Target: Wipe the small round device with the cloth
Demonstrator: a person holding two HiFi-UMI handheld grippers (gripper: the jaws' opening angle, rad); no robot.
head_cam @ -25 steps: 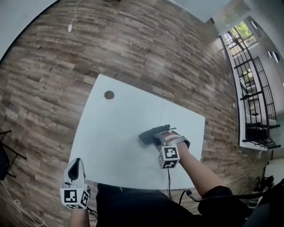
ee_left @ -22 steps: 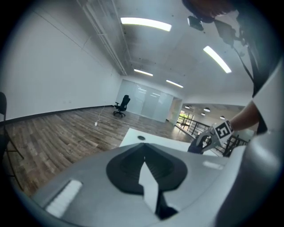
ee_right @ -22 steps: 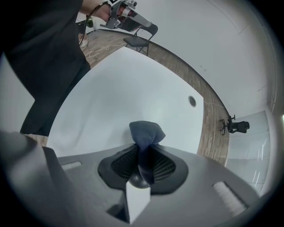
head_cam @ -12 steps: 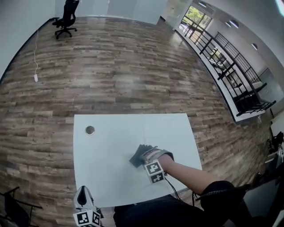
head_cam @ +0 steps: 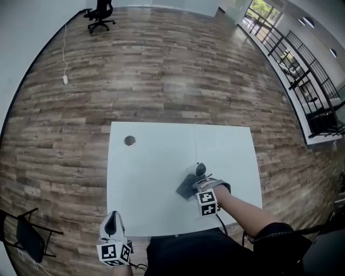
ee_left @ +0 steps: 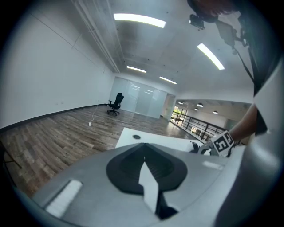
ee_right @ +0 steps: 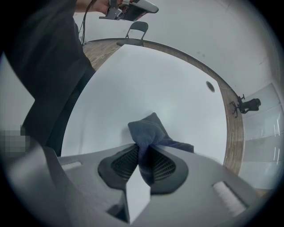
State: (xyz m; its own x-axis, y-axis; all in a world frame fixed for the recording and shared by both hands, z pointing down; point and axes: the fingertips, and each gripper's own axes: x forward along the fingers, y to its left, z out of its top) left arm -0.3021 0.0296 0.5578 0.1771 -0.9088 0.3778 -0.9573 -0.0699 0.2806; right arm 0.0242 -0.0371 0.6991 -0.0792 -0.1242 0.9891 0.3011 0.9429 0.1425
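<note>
The small round device [head_cam: 200, 170], dark with a pale rim, sits on the white table [head_cam: 151, 178] right of middle. A dark grey cloth [head_cam: 187, 187] lies bunched just in front of it and to its left. My right gripper [head_cam: 196, 186] points down, shut on the cloth [ee_right: 148, 131], which hangs from between the jaws [ee_right: 143, 156] onto the tabletop. Whether cloth and device touch I cannot tell. My left gripper [head_cam: 111, 225] hovers at the table's near left edge, shut with nothing in it [ee_left: 144, 162].
A round cable hole [head_cam: 129, 141] is in the table's far left part. A folding chair [head_cam: 28, 237] stands on the wooden floor at the near left, an office chair [head_cam: 102, 12] far off. A cable trails from the right gripper's hand.
The right gripper has sunk toward the tabletop with the cloth. The round device, unseen before, now shows just beyond the cloth. The head camera has swung; the left gripper has hardly moved.
</note>
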